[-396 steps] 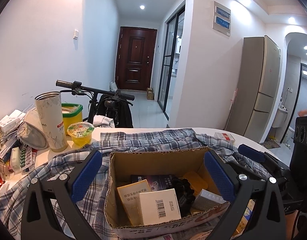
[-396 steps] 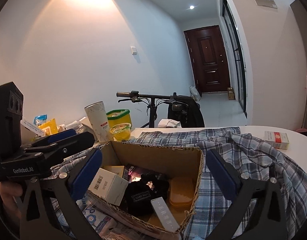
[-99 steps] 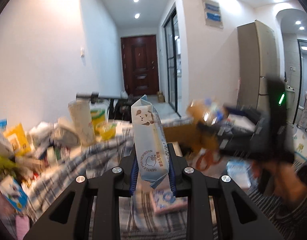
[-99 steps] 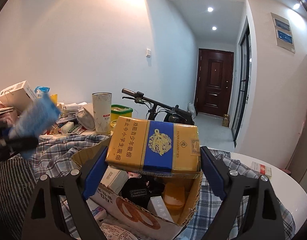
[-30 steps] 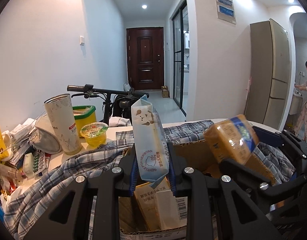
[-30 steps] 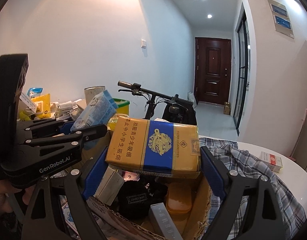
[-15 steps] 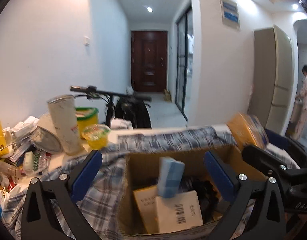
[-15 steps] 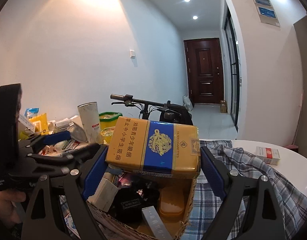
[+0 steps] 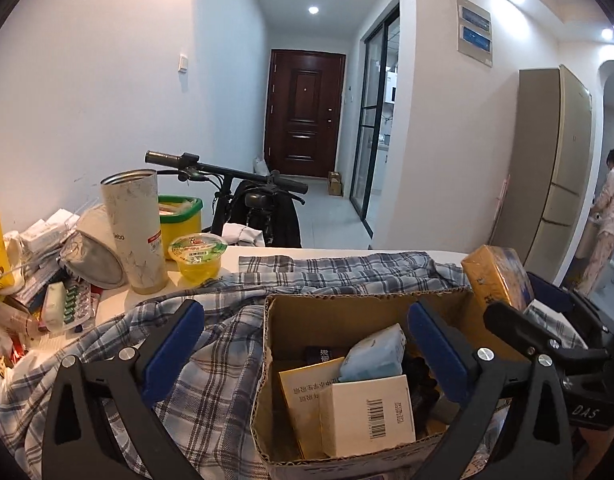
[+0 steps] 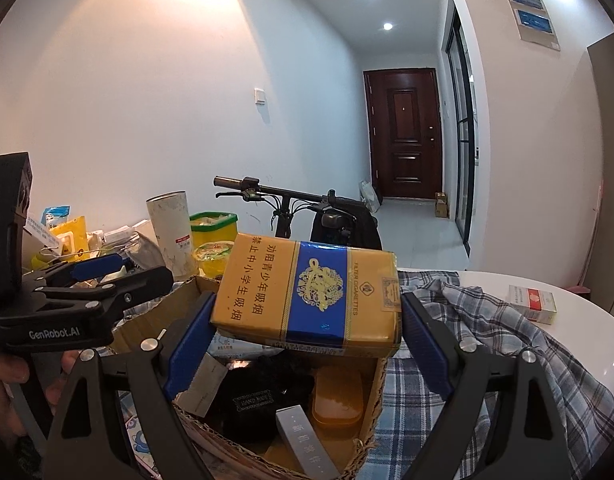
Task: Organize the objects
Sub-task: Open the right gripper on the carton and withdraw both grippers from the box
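We find the round white table [image 10: 579, 320] draped with a plaid shirt [image 9: 211, 364], and on that shirt the open cardboard box [image 9: 347, 312] — evidently the collecting point, since loose goods already lie packed inside it. To the far left a clutter of bottles and packets, with a marbled tumbler [image 9: 133, 228] upright among them, remains unsorted; a red cigarette pack [image 10: 533, 303] lies apart at the far right of the table.

The right gripper [image 10: 307, 344] is clamped on a yellow-and-blue cigarette carton [image 10: 307, 300], gripped end to end and held level directly over the box — in our judgement, poised for lowering inside.

The left gripper [image 9: 307, 344], near the box's left side, has just been opening and now stands wide with nothing between its pads. A pale blue tissue pack [image 9: 373, 354] rests inside the box, leaning on a white barcoded box [image 9: 367, 412] — released there, we judge.
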A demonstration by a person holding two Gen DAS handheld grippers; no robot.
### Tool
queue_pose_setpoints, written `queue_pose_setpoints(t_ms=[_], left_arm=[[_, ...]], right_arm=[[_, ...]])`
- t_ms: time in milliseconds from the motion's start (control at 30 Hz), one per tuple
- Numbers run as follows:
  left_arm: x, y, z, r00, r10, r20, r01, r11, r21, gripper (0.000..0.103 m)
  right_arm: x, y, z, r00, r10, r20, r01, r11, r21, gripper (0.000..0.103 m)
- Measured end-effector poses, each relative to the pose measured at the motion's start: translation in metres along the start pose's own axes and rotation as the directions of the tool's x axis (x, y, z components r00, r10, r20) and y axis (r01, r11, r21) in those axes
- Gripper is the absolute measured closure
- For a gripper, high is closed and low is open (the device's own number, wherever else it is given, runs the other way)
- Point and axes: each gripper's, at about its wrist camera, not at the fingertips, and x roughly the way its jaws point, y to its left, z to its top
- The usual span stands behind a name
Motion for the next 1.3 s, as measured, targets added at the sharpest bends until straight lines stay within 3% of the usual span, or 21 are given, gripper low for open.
queue_pose_setpoints(t_ms=[267,433,700,833,1300], left_arm=[[-0.002,-0.007,-0.002,1.000,0.001,0.002,-0.001,1.000,0.029,0.000],[-0.003,-0.002,0.000,1.000,0.010,0.009,-0.010,1.000,-0.002,0.000],[-0.001,0.003,0.002,0.999,-0.043,-0.006,0.043,0.998,-0.036,0.000],[-0.005,-0.005,0.001,1.000,-0.006,0.016,0.006,1.000,0.007,0.000],[-0.004,0.004,0.002,1.000,-0.028,-0.005,0.028,0.999,-0.037,0.000]], right_arm=[[0.003,0.001,-0.002,1.000,0.000,-0.015,0.000,1.000,-0.008,0.015],[0.008,0.000,-0.003,1.000,0.001,-0.029,-0.001,1.000,-0.011,0.015],[0.012,0.000,-0.006,0.999,-0.001,-0.045,0.000,1.000,-0.012,0.015],[0.016,0.001,-0.008,0.998,0.003,-0.064,-0.004,1.000,-0.016,0.000],[0.016,0.000,-0.010,0.996,-0.039,-0.074,0.038,0.999,-0.015,0.000]])
